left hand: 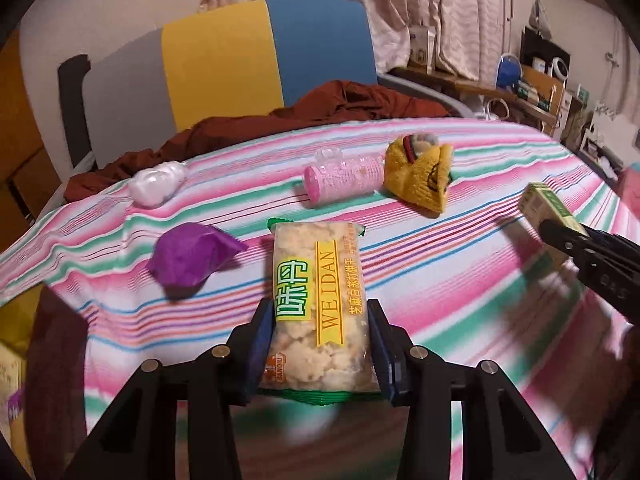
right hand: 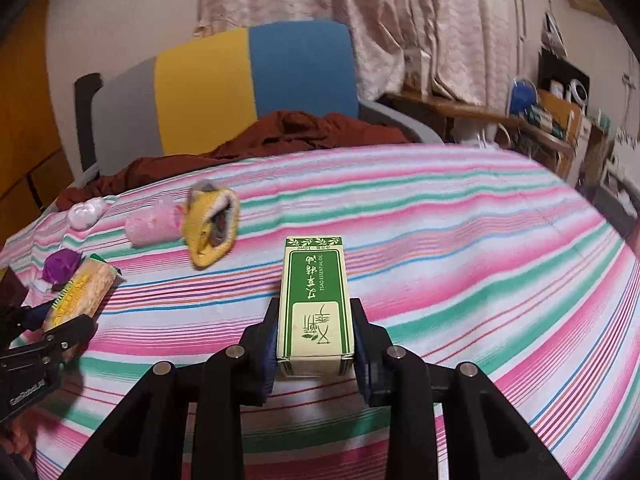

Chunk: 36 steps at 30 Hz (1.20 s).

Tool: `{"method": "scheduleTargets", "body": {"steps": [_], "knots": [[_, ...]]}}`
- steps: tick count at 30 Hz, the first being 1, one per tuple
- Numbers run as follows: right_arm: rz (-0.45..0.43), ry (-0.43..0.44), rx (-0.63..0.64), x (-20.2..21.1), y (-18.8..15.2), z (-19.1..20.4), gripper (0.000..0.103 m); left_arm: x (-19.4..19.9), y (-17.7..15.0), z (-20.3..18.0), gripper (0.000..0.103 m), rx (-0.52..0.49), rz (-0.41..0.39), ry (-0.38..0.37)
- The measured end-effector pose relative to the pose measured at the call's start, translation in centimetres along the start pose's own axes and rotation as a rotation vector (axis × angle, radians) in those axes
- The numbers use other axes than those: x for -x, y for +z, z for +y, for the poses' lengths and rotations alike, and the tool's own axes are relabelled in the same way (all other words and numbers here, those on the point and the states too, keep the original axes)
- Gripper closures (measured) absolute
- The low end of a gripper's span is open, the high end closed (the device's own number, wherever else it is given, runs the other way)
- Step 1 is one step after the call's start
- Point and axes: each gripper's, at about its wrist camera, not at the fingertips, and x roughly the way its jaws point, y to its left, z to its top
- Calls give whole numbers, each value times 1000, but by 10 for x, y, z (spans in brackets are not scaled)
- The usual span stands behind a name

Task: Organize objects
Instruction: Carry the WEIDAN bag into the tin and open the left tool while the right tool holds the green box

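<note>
My left gripper (left hand: 320, 316) is shut on a clear snack packet (left hand: 316, 304) with a yellow label, held above the striped bedsheet (left hand: 440, 280). My right gripper (right hand: 314, 312) is shut on a green and cream essential-oil box (right hand: 314, 300). The box also shows at the right in the left wrist view (left hand: 546, 208), and the snack packet shows at the left in the right wrist view (right hand: 82, 292). On the sheet lie a purple crumpled piece (left hand: 192, 256), a pink bottle (left hand: 340, 180), a yellow sock bundle (left hand: 420, 176) and a white plastic bundle (left hand: 158, 182).
A rust-brown cloth (left hand: 304, 116) lies at the bed's far edge before a grey, yellow and blue chair (left hand: 224, 60). A cluttered desk (left hand: 536, 84) stands at the far right. A yellow box (left hand: 12, 344) sits beside the bed at the left.
</note>
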Motion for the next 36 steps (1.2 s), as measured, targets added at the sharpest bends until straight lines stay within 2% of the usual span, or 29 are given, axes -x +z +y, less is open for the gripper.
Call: {"method": "scheduleTargets", "body": {"steps": [9,15,20,24,32,36], "knots": [[-8,21,85,1,-1,21,72,45,-26,13,57,52,-75,6],[-7,16,100,3,-5,26,72,81,-41,22,57,105,-99,-42],[-29,23,177,12,-8,46,72,109,-48,33,57,133,-131,-54],[-40,44,233,22,-13,64,72,126,-51,51,57,173,-144,-42],[-44,117,178,41,-25,88,72,142,-59,103,57,295,-137,-17],[-42,131,181,44,-30,102,72,148,-66,131,57,330,-133,22]]}}
